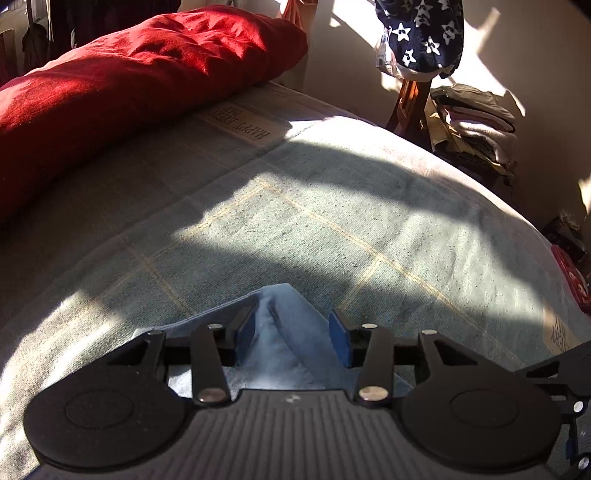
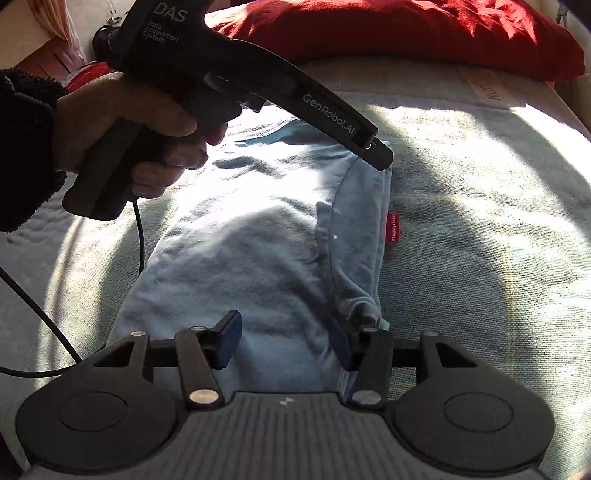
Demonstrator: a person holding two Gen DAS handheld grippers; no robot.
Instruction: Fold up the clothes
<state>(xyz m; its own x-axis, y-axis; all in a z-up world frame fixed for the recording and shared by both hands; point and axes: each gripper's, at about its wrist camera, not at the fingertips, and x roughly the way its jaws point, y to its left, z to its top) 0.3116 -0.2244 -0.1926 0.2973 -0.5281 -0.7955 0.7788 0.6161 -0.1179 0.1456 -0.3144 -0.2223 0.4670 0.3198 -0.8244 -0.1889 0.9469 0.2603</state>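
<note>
A light blue top (image 2: 251,236) lies flat on the grey bedspread (image 2: 480,240), its right side folded inward along a long edge with a small red tag (image 2: 392,227). My right gripper (image 2: 286,341) hovers over the near end with its jaws apart. The right blue pad (image 2: 341,345) sits beside the bunched fold, not pressing it. A hand (image 2: 122,122) holds the left gripper's black body (image 2: 325,110), whose tip reaches the far right corner of the top. In the left wrist view, that corner of the top (image 1: 284,325) lies loose between the spread fingers of my left gripper (image 1: 291,332).
A red quilt (image 1: 129,85) is heaped along the far side of the bed. Beyond the bed edge a chair carries a stack of folded clothes (image 1: 476,125), and a navy star-print garment (image 1: 424,33) hangs above. A black cable (image 2: 140,240) trails from the left handle.
</note>
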